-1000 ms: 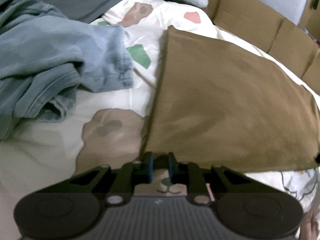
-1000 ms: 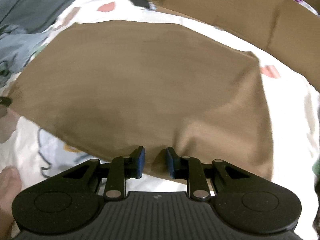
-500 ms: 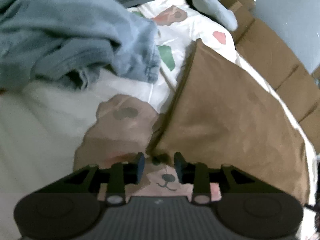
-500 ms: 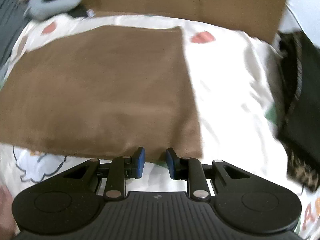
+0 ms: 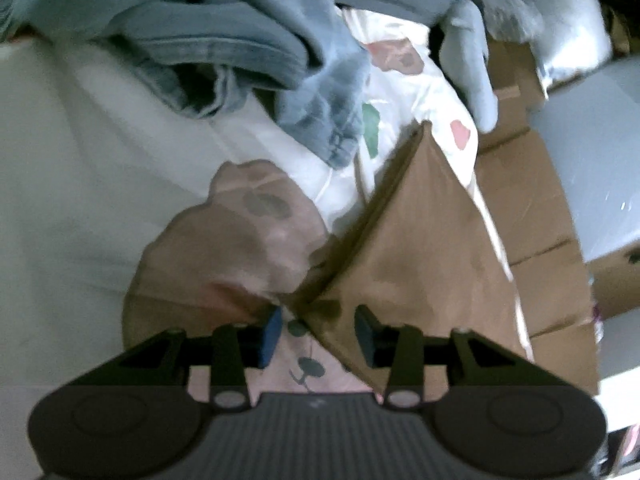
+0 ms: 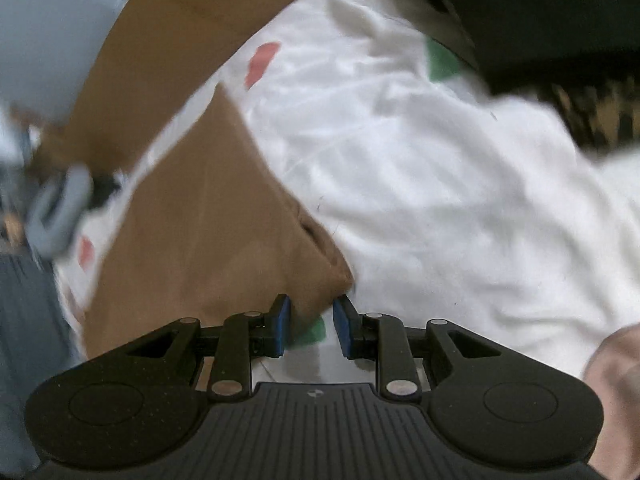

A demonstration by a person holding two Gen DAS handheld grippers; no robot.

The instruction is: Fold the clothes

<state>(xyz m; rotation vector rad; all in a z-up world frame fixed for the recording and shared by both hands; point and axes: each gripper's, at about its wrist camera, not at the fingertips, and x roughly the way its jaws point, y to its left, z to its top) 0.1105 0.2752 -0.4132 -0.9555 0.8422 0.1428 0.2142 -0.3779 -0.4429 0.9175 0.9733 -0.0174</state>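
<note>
**Mia:** Where is the brown cloth (image 5: 420, 248) now?

**Ben:** It lies flat on the white bed sheet (image 6: 420, 168), the one with little pictures on it. In the left camera it runs from near the tool to the far right. A cardboard wall (image 5: 532, 216) stands along its right side. A heap of blue jeans (image 5: 224, 40) sits far off to the left, apart from it.

**Mia:** Is the left gripper (image 5: 316, 332) holding it?

**Ben:** No. Its jaws have just been opening. The near corner of the cloth pokes in between the blue pads (image 5: 272, 332), but the pads do not press on it. So it is open.

**Mia:** And the right gripper (image 6: 310, 324)?

**Ben:** Its pads stand a little apart too. The other near corner of the cloth sits just at the gap. I see no pinch, so I call it open.

**Mia:** How will the cloth feel to move?

**Ben:** I think it is soft, thin and light. It will bend and flop, not stay stiff. It will not break. It may slide a bit on the smooth sheet, and the layers could slip apart.

**Mia:** Where should they grab it?

**Ben:** At the two near corners, right by each tool. Pinch all the layers at once, deep enough that the edge cannot slip out. Then lift both corners together, so the cloth hangs even and folds over neat.
</note>
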